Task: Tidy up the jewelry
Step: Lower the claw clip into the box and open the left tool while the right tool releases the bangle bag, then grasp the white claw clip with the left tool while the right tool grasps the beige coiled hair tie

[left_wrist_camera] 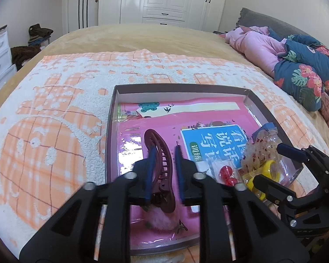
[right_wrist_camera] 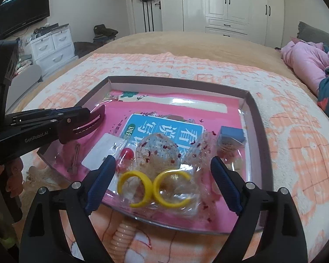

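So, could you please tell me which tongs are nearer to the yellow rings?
Right. The right tongs are open with the yellow rings lying between their fingers; the left tongs sit off to the left, holding the maroon hair clip.

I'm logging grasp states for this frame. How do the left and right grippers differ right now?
The left gripper has a dark red hair clip between its fingers above the tray; the right gripper holds nothing. The left's jaws are narrow around the clip, the right's spread wide over the bagged yellow rings. Both have blue-padded fingers on black frames.
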`<state>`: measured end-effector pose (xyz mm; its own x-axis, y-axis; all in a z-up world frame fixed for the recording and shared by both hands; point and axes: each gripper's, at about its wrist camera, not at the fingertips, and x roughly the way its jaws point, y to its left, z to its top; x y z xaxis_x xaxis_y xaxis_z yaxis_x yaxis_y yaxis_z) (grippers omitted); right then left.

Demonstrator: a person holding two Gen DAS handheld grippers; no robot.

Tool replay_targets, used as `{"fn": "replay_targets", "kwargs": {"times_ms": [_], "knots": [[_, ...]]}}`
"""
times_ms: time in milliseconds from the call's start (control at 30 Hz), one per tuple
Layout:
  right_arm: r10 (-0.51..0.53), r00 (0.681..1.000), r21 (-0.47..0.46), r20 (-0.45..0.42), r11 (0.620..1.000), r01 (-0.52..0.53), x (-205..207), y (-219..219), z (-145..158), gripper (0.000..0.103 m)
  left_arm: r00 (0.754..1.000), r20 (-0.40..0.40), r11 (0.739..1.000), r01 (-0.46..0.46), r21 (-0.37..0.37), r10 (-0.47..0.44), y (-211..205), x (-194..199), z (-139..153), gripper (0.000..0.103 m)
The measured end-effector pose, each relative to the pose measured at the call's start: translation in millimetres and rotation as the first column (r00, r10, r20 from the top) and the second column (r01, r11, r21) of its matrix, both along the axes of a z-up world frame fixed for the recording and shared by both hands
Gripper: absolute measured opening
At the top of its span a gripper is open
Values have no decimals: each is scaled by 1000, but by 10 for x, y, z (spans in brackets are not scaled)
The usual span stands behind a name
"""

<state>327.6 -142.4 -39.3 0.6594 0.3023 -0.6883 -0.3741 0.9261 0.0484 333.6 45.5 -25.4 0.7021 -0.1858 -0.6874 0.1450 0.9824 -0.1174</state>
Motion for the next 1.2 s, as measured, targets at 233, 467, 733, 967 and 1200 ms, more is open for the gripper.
{"fn": "replay_targets", "kwargs": {"times_ms": [233,467,733,967,1200], "knots": [[-35,999,51,15,998,35,-155,-172,131,90,999,48,1000,-8,-6,8,-25,-130,127,39],[-47,997,61,58,997,43,-365,-269,258,91,995,99,999,-20,-32,23,-17,-336,286,52],[-38,995,34,89,999,35,-566,-293,297,91,990,136,998,-34,-52,41,32,-632,419,63],[-21,996,34,88,999,18,-717,-279,290,91,989,132,997,-53,-52,59,112,-833,435,73],[-1,996,34,92,999,-2,-876,-265,284,91,989,133,998,-63,-18,65,134,-1028,418,80]]}}
